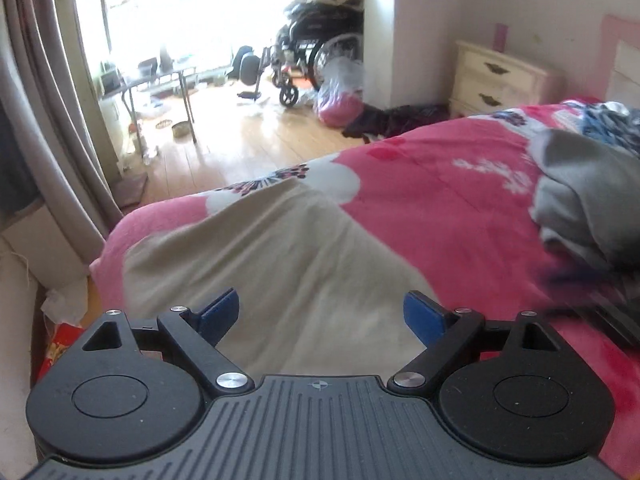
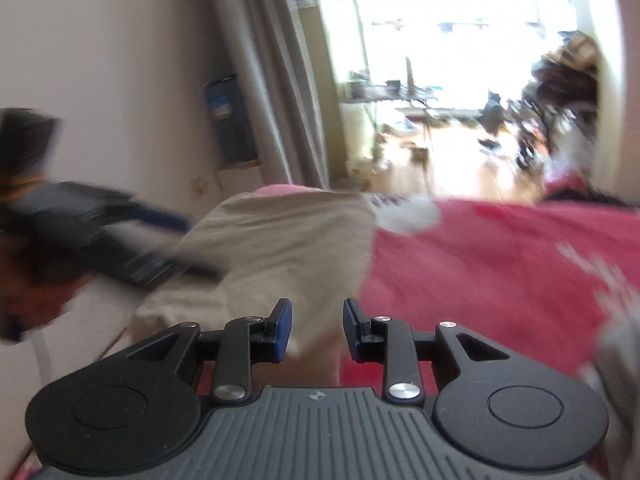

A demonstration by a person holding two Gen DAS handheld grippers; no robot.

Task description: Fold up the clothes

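A beige garment (image 1: 280,256) lies spread on the pink floral bedspread (image 1: 440,200) near the bed's foot edge. My left gripper (image 1: 322,316) hangs just above it, jaws wide open and empty. In the right wrist view the same beige garment (image 2: 288,240) lies ahead. My right gripper (image 2: 317,328) is above its near edge, jaws partly open with nothing between them. The left gripper (image 2: 120,232) shows blurred at the left of that view, over the garment's left side.
A pile of grey clothes (image 1: 580,200) and blue patterned fabric (image 1: 608,124) lies on the bed to the right. Beyond the bed are a wooden floor, a wheelchair (image 1: 316,52), a cream nightstand (image 1: 500,76), a folding table (image 1: 160,80) and curtains (image 1: 48,120).
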